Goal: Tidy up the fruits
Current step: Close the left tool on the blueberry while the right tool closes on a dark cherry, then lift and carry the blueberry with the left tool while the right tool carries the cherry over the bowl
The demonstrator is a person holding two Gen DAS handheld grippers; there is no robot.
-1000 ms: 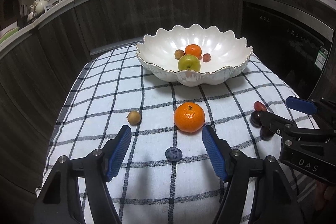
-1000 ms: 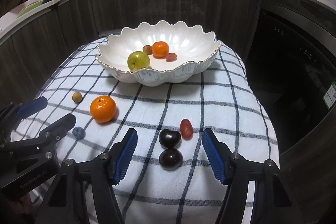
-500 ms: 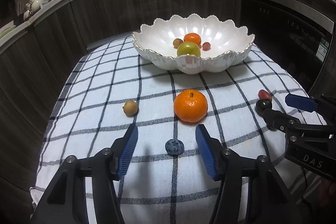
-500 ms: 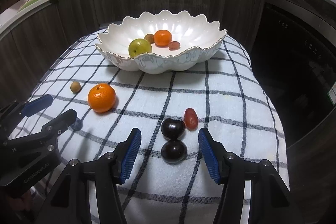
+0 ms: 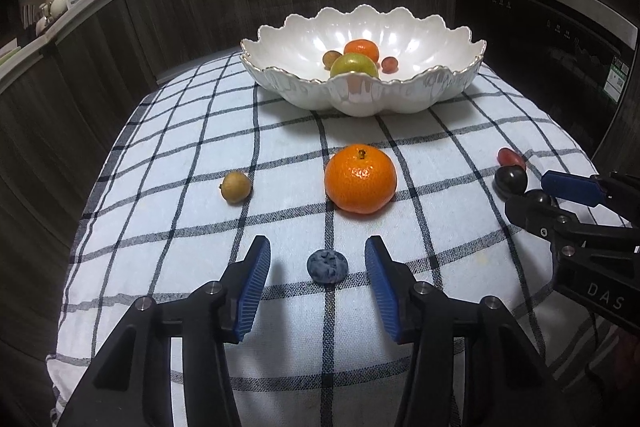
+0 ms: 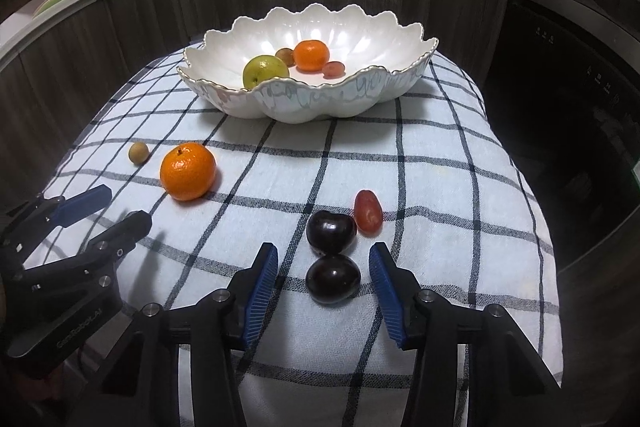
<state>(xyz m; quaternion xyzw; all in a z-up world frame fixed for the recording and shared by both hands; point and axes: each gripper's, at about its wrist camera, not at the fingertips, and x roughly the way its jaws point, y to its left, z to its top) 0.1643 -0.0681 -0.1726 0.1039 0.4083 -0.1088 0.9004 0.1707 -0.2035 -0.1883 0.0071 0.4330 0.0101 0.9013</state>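
Observation:
A white scalloped bowl at the back of the checked cloth holds a green apple, an orange, a small brown fruit and a red grape. My left gripper is open low over the cloth, with a blueberry between its fingers. An orange and a small brown fruit lie beyond it. My right gripper is open around the nearer of two dark cherries; the other cherry and a red grape lie just ahead.
The checked cloth covers a small round-edged table that drops off at left, right and front. Dark wood cabinet fronts and a counter curve around behind. A dark appliance front stands at the right.
Both grippers have moved forward and down. The blueberry now sits between the left fingers and the near cherry between the right fingers. Both jaws have narrowed slightly.

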